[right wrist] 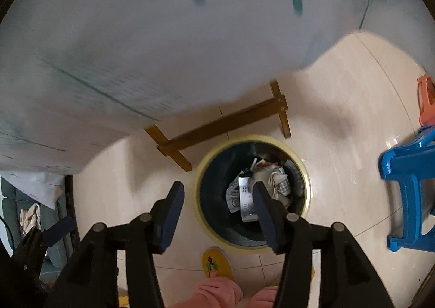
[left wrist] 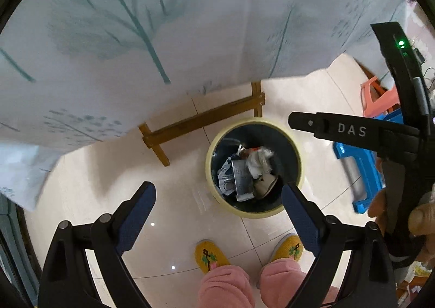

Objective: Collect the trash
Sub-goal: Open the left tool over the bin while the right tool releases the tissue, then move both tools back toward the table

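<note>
A round trash bin (left wrist: 296, 156) with a pale yellow rim and dark inside stands on the tiled floor, holding crumpled paper, wrappers and tissue (left wrist: 244, 172). My left gripper (left wrist: 218, 199) is open and empty, above the floor just left of the bin. The right gripper's body (left wrist: 353, 131) reaches in from the right above the bin. In the right wrist view the bin (right wrist: 305, 172) is below, with trash (right wrist: 258, 188) inside. My right gripper (right wrist: 218, 194) is open and empty over the bin's left part.
A table with a white tree-print cloth (left wrist: 163, 36) and wooden legs (left wrist: 201, 120) stands behind the bin. Blue (right wrist: 407, 185) and orange (right wrist: 426, 101) plastic stools stand at right. The person's yellow slippers (left wrist: 208, 256) are near the bin. A sofa with a cloth (right wrist: 30, 215) is at left.
</note>
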Demonstrator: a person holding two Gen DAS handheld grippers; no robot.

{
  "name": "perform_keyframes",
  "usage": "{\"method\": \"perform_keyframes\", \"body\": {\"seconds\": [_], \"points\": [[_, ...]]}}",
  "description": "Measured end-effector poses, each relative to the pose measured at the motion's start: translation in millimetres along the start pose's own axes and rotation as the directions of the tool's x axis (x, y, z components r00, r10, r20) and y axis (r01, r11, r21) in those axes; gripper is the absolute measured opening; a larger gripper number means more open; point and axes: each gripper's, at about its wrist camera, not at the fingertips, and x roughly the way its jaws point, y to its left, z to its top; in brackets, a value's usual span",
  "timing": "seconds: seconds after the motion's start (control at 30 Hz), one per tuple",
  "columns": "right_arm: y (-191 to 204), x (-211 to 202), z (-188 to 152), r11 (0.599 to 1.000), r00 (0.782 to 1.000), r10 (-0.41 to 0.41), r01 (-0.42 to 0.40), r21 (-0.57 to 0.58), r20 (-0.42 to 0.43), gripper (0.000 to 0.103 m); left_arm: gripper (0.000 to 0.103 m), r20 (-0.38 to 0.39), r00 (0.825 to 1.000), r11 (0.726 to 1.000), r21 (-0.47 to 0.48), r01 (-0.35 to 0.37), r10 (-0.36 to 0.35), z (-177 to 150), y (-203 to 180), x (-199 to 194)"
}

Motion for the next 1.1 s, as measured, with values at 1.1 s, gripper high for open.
{"method": "perform_keyframes", "body": {"seconds": [1.1], "points": [[155,-349,82,0.995,0.917,-0.023,0.059,-0.079,0.399,0.063,0.093,0.434,0.89,0.988,0.116,0.098,-0.14,178,50,-337]]}}
